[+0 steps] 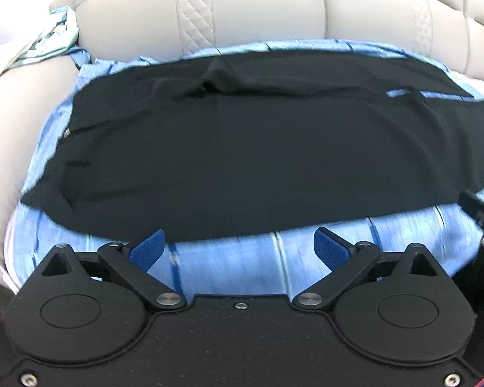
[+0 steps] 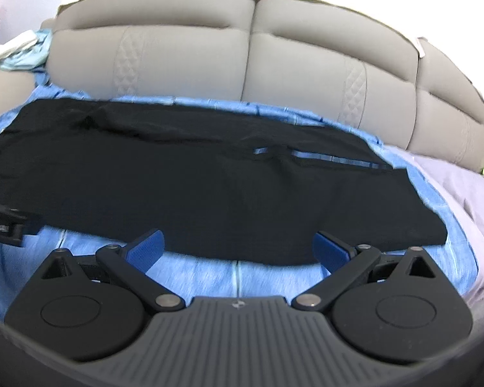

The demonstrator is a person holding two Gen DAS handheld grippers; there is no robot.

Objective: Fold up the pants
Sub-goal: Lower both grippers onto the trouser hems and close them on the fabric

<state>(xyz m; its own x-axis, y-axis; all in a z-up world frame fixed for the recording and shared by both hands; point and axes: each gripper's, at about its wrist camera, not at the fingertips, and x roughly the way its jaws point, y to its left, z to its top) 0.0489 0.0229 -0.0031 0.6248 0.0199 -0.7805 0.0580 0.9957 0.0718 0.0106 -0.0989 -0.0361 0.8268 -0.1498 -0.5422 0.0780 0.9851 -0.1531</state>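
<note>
Black pants point(image 1: 258, 148) lie spread flat across a blue striped sheet point(image 1: 235, 267) on a sofa seat, waist at the left and legs running to the right. They also show in the right wrist view point(image 2: 209, 187). My left gripper point(image 1: 238, 246) is open and empty, just in front of the pants' near edge. My right gripper point(image 2: 238, 246) is open and empty, at the near edge further right. Each gripper shows at the edge of the other's view.
A grey cushioned sofa back point(image 1: 267, 9) rises behind the sheet. Crumpled light clothes point(image 1: 45, 42) lie on the left armrest. A lilac cloth point(image 2: 461, 193) lies to the right of the sheet.
</note>
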